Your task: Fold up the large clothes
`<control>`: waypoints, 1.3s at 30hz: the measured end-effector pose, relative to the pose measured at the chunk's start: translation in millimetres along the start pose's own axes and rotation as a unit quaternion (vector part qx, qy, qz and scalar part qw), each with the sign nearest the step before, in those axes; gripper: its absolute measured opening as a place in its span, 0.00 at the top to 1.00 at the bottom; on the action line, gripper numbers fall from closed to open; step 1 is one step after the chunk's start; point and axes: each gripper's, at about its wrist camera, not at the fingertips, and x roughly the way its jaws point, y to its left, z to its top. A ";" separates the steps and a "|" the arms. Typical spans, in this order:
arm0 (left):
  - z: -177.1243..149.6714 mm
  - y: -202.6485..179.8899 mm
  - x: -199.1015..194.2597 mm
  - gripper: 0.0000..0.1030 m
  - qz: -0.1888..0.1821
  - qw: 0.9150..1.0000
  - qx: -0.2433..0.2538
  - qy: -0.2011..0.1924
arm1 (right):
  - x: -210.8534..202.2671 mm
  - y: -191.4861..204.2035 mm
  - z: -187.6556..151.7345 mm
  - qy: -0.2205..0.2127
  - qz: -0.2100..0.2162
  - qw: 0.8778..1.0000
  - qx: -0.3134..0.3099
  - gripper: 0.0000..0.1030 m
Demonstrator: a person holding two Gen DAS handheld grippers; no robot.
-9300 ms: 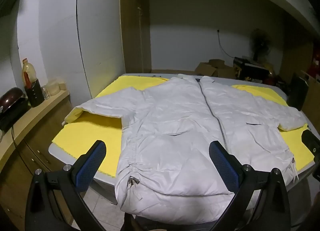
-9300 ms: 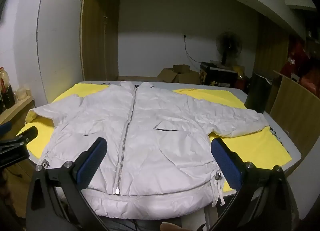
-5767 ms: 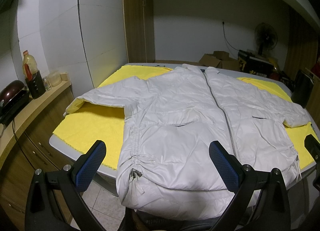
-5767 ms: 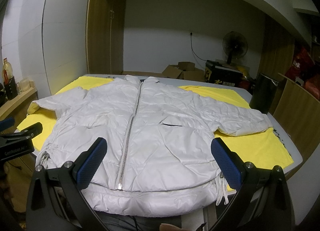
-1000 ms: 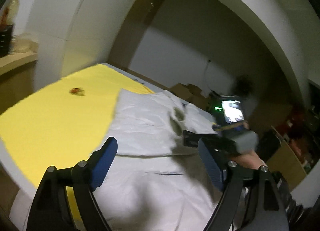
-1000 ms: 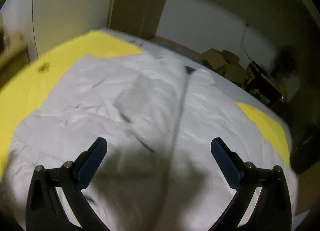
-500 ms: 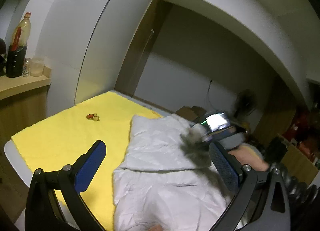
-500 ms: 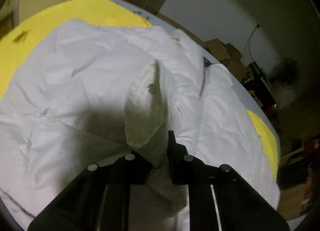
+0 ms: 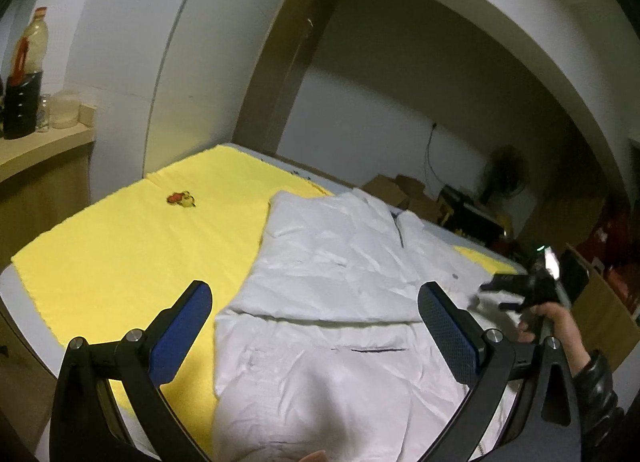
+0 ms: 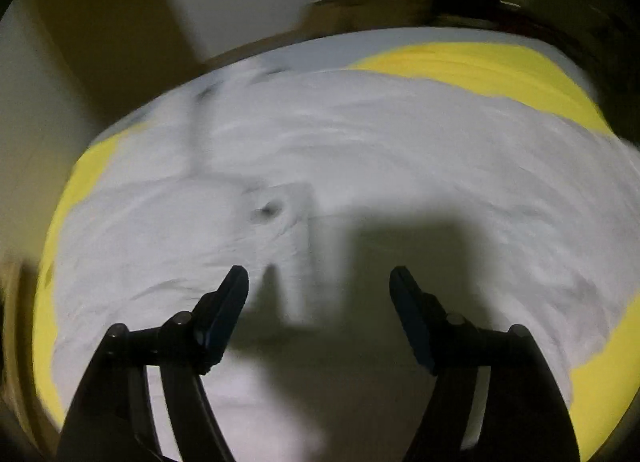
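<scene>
One white jacket, spread on one yellow cloth over one desk. Two claws: left claw, right claw. One small red-orange mark on the cloth. One bottle on one side shelf. One fan. Cardboard boxes at back, count unclear.

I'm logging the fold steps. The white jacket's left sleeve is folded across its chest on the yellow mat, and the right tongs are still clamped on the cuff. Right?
Not quite. The right tongs are open and hold nothing, as the right wrist view shows, though it is blurred. The rest stands: the left sleeve lies folded across the white jacket on the yellow mat.
</scene>
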 end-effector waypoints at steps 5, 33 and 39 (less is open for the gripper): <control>3.1 -35.2 18.3 0.00 0.000 0.998 0.050 0.039 | -20.1 54.3 10.1 -0.044 0.106 0.990 -0.080 0.70; -64.9 -380.8 374.8 0.01 -0.073 0.915 0.174 0.358 | -160.9 -370.0 1.1 -0.156 0.009 0.963 0.221 0.13; -84.6 -376.3 396.4 0.00 -0.062 0.911 0.204 0.352 | -135.2 -462.6 -0.1 -0.101 0.059 0.939 0.324 0.46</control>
